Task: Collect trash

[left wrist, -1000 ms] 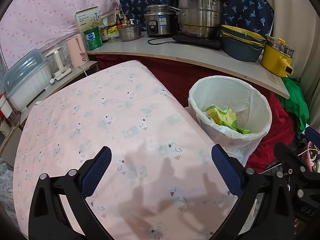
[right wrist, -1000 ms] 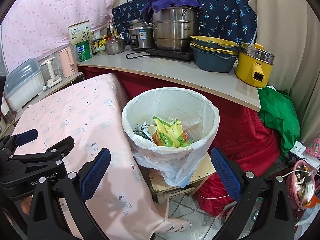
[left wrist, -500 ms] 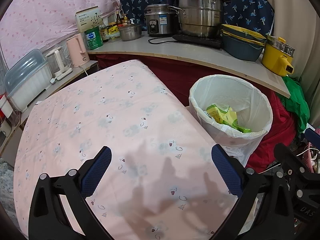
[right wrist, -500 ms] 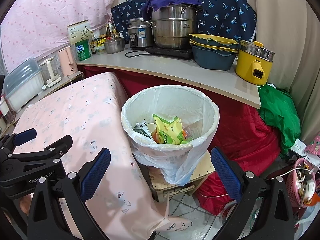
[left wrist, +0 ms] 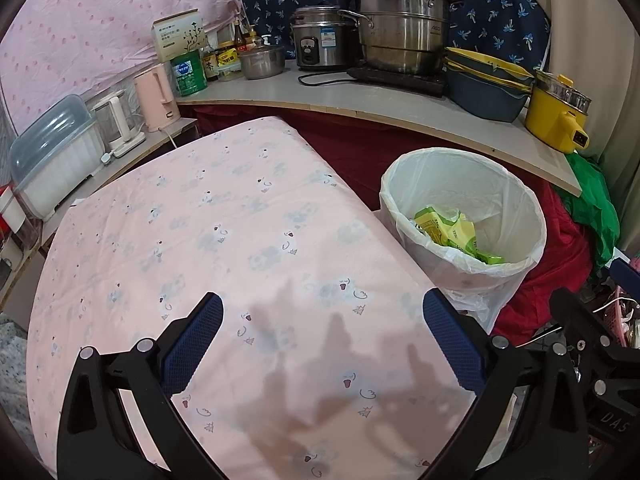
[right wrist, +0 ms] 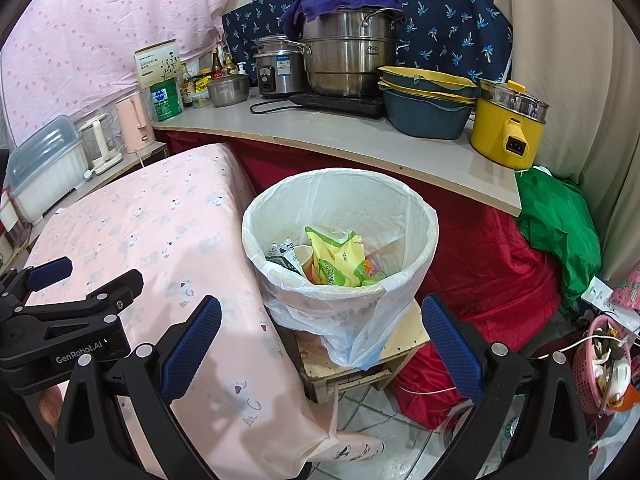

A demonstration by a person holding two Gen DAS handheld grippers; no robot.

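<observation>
Setting: a cramped kitchen corner, patterned cloths hung as backdrop across the top of both frames, a curved counter [right wrist: 340, 132] below them, and a table under a pink printed tablecloth [left wrist: 224, 240] filling the centre-left.

Left gripper [left wrist: 323, 344]: bottom of the left wrist view, jaws spread wide, blue pads far apart, nothing between them. It hangs over bare tablecloth; only shadows lie on the cloth beneath it.

Right gripper [right wrist: 321, 346]: bottom of the right wrist view, likewise wide open and empty. It faces the trash bin [right wrist: 424, 224], centre frame, which stands on a low wooden stool [right wrist: 404, 340] just beside the table's right edge.

Bin contents: white liner bag folded over the rim. Inside, a yellow-green snack packet [right wrist: 336, 260], a paper cup [right wrist: 302, 256] and a small crumpled carton [right wrist: 282, 254], all near the bottom. Bin looks well under half full.

Outward: steel stockpot [right wrist: 348, 64] with a purple cloth on top, rice cooker [right wrist: 278, 68], stacked basins [right wrist: 428, 104] and a yellow electric pot [right wrist: 508, 132] on the counter, upper centre to right. Pink kettle [left wrist: 156, 98] at upper left.

Progress, judged: several pieces are binned. No loose trash visible on the tablecloth in either view. Collection from the table looks finished or nearly so; whether trash remains outside the frames, cannot tell.
</observation>
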